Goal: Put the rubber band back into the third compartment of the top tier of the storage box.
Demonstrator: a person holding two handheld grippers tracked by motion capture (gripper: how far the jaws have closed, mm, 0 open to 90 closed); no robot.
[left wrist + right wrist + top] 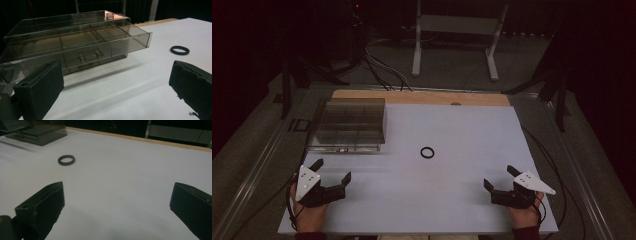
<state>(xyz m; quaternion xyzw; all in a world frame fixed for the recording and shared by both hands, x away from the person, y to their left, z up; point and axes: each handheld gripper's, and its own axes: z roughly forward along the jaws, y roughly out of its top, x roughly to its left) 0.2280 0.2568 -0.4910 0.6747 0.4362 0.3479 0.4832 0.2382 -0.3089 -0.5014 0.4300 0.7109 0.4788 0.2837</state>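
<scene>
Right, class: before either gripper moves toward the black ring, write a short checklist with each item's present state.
1. Left gripper open, nothing between its fingers: ok.
2. Right gripper open, nothing between its fingers: ok.
3. Black ring lies flat on the white table, apart from both grippers: ok.
4. Bare table between ring and each gripper: ok.
5. Top drawer of the clear organiser pulled out, compartments exposed: ok.
6. Compartments free of contents: cannot tell; tinted plastic and dim light.

Glossy smoked-plastic drawer box [75, 40], matt black ring [427, 152], matt white tabletop [452, 200].
</scene>
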